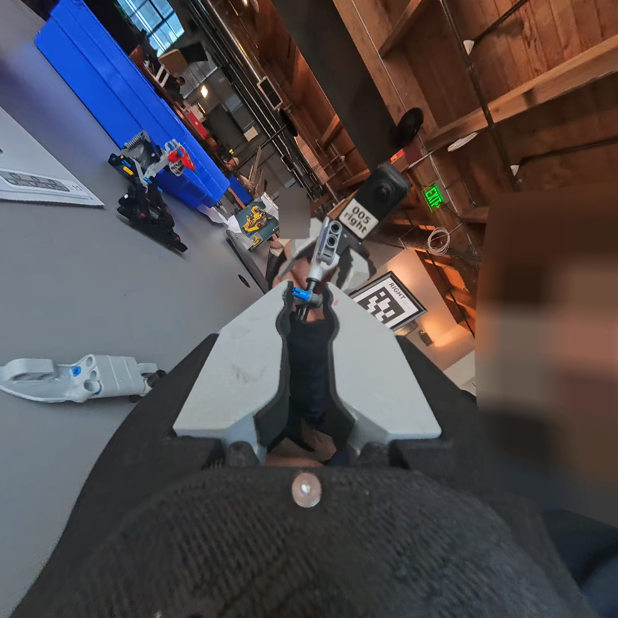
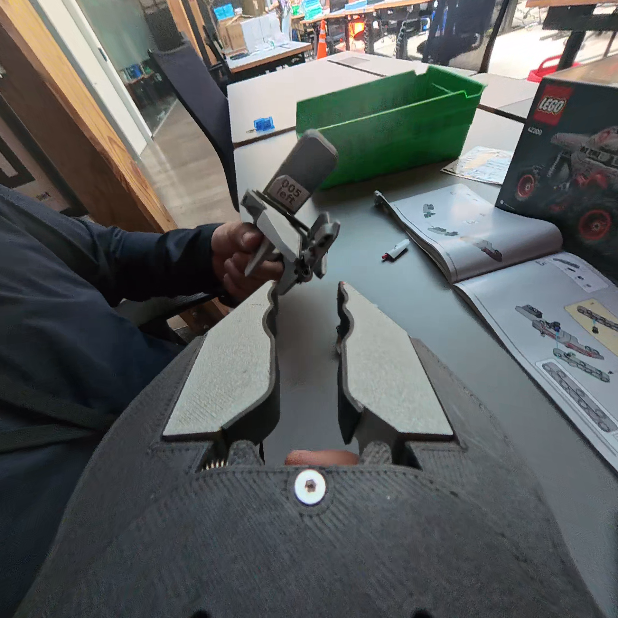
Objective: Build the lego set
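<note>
My left gripper point(image 1: 307, 298) is shut on a small grey lego assembly point(image 1: 326, 242). The assembly has a blue pin point(image 1: 300, 294) and a black axle, and its grey beam sticks out past the fingertips. In the right wrist view a hand holds the left gripper point(image 2: 306, 267) up above the table, with the grey assembly point(image 2: 321, 239) in its tips. My right gripper point(image 2: 307, 289) is open and empty. It sits just below and in front of the left gripper, its fingertips point(image 2: 344, 294) close to the assembly but apart from it.
A grey lego sub-assembly point(image 1: 77, 378) lies on the grey table point(image 1: 83, 284). A part-built model point(image 1: 150, 160) and a black piece point(image 1: 150, 217) stand by a blue bin point(image 1: 110, 83). A green bin point(image 2: 384, 133), a lego box point(image 2: 575, 160), open instruction booklets point(image 2: 468, 234) and a small white piece point(image 2: 396, 249) lie to the right. Only a small space, under 4 cm, lies between the two pairs of fingers. Left tips and right tips are each some 30 centimetres from the part-built model point(image 1: 150, 160).
</note>
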`<action>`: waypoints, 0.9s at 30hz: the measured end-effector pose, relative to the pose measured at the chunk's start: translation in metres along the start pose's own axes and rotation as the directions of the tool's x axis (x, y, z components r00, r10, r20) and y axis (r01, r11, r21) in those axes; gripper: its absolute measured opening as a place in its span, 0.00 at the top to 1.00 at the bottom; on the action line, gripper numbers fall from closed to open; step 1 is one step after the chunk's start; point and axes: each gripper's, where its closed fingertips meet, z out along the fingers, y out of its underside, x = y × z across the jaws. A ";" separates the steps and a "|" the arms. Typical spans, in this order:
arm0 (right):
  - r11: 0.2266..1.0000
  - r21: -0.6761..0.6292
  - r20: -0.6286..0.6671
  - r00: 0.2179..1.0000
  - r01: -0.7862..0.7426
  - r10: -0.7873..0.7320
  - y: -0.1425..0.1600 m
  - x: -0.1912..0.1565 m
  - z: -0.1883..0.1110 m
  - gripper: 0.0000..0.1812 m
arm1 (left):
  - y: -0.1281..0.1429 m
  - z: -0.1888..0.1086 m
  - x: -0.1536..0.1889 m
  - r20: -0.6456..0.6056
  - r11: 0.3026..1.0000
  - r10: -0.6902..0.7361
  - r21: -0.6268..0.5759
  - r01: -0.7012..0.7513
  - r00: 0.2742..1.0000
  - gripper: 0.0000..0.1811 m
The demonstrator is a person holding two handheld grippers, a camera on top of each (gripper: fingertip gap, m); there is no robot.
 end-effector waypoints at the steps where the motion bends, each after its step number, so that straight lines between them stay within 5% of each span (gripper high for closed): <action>1: 1.000 0.010 0.016 1.000 -0.002 0.002 -0.004 0.000 0.002 0.82 | 0.004 0.002 0.001 -0.002 1.000 -0.001 -0.012 0.001 1.000 0.92; 6: 0.999 0.026 0.066 0.997 -0.047 0.045 -0.007 0.002 0.009 0.83 | 0.014 0.009 0.007 -0.021 0.999 -0.007 -0.039 0.007 1.000 0.93; 10: 0.998 -0.009 0.094 0.993 -0.064 0.064 0.002 -0.002 0.008 0.81 | 0.020 0.008 -0.009 0.163 0.943 0.325 -0.126 -0.308 0.931 0.92; 12: 0.996 -0.053 0.067 0.995 -0.066 0.070 0.012 0.003 0.004 0.78 | 0.009 0.002 -0.011 0.277 0.753 0.657 -0.220 -0.620 0.701 0.92; 13: 0.995 -0.071 0.062 0.996 -0.066 0.071 0.017 0.004 0.001 0.78 | 0.000 -0.003 -0.010 0.321 0.574 0.813 -0.294 -0.765 0.487 0.92; 14: 0.994 -0.085 0.059 0.995 -0.070 0.075 0.022 0.006 -0.002 0.78 | -0.006 -0.008 -0.008 0.323 0.324 0.925 -0.392 -0.861 0.201 0.93; 16: 0.992 -0.088 0.066 0.994 -0.085 0.091 0.028 0.007 -0.006 0.77 | -0.005 -0.013 -0.005 0.183 -0.204 0.915 -0.562 -0.802 -0.361 0.93; 18: 0.991 -0.087 0.102 0.988 -0.105 0.114 0.032 0.002 -0.004 0.77 | -0.001 -0.013 -0.004 0.025 -0.559 0.688 -0.619 -0.552 -0.725 0.93; 19: 0.989 -0.093 0.123 0.985 -0.110 0.122 0.034 -0.002 -0.001 0.76 | 0.004 -0.012 -0.006 -0.037 -0.658 0.582 -0.609 -0.443 -0.813 0.93; 21: 0.988 -0.108 0.165 0.978 -0.107 0.124 0.037 -0.011 0.005 0.75 | 0.012 -0.010 -0.010 -0.092 -0.745 0.466 -0.577 -0.335 -0.880 0.93; 27: 0.990 -0.131 0.136 0.988 -0.053 0.071 0.043 -0.007 0.020 0.85 | 0.016 -0.007 -0.003 -0.093 -0.817 0.347 -0.518 -0.252 -0.933 0.93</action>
